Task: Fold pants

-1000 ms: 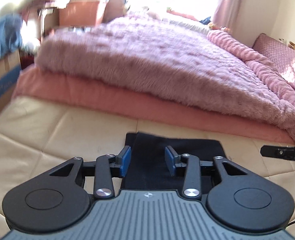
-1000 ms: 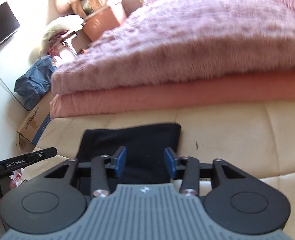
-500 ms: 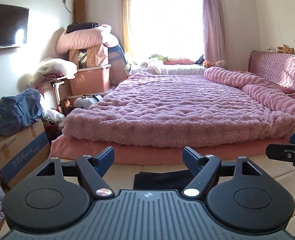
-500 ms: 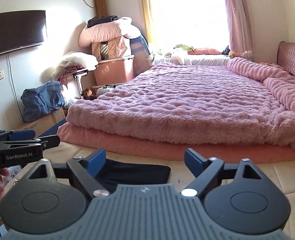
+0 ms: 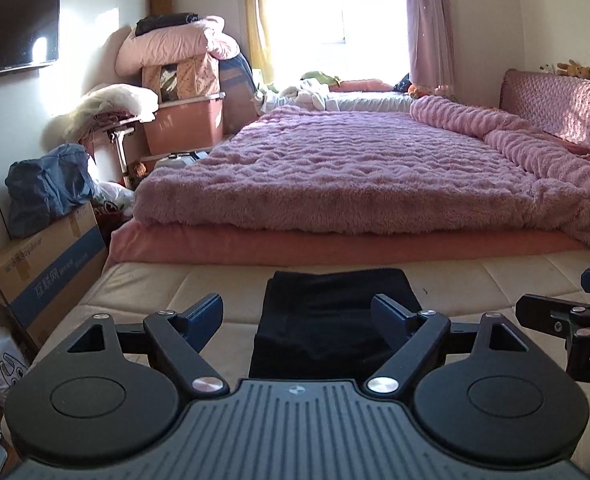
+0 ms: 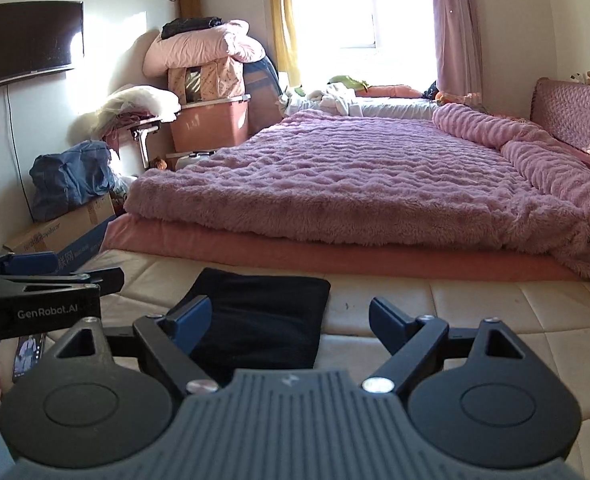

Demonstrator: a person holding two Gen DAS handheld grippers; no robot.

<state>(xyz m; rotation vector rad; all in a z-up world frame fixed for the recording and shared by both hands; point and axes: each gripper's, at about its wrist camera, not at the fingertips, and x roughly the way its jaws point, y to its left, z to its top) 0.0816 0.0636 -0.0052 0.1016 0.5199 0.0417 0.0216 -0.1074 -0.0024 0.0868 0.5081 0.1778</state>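
Pants (image 5: 335, 320) lie as a compact dark rectangle on the cream mattress (image 5: 495, 280), straight ahead of the left gripper (image 5: 297, 314) and between its spread fingers; its long axis runs away toward the pink blanket (image 5: 355, 176). The right gripper (image 6: 289, 320) — fingers also wide apart, holding nothing — has the bundle toward its left finger, so the left looks nearer. Of containers, a pink storage bin (image 5: 185, 126) stands far off by the wall — contents hidden.

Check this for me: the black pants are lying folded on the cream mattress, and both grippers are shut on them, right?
Not quite. The black pants do lie folded on the cream mattress, but both grippers are open and hold nothing. The left wrist view shows the left gripper spread wide above the cloth; the right wrist view shows the same for the right gripper.
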